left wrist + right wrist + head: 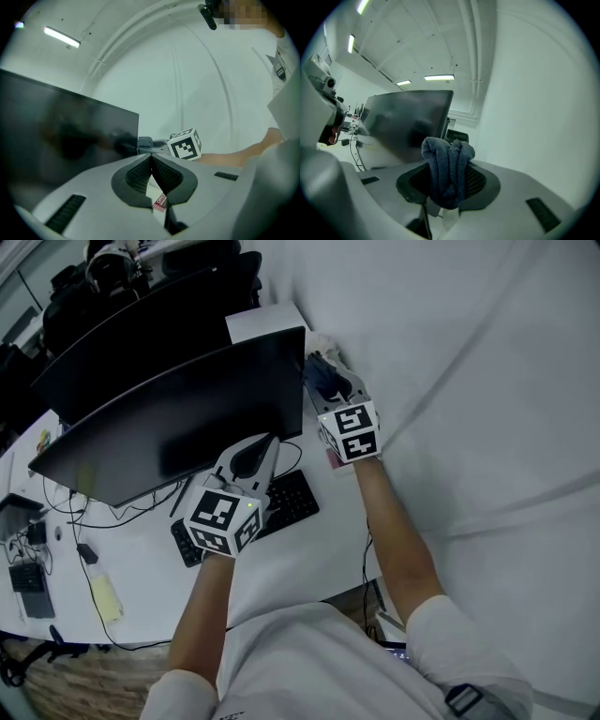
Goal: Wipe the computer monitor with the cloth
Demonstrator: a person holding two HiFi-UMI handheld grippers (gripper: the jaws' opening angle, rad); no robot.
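Note:
A wide dark monitor (pixel 178 423) stands on the white desk, its screen facing me. My right gripper (pixel 323 381) is at the monitor's right edge, shut on a bunched blue-grey cloth (pixel 446 171). In the right gripper view the monitor (pixel 405 119) lies just beyond the cloth, to the left. My left gripper (pixel 251 457) is held in front of the screen's lower right part, over the keyboard; its jaws are shut with nothing between them. In the left gripper view the monitor (pixel 61 140) fills the left side and the right gripper's marker cube (pixel 186 144) shows past the jaws.
A black keyboard (pixel 281 507) lies under the left gripper on the desk (pixel 309 554). Cables, a yellow object (pixel 106 596) and small devices lie at the desk's left. A white box (pixel 262 322) stands behind the monitor. A white wall (pixel 469 381) rises on the right.

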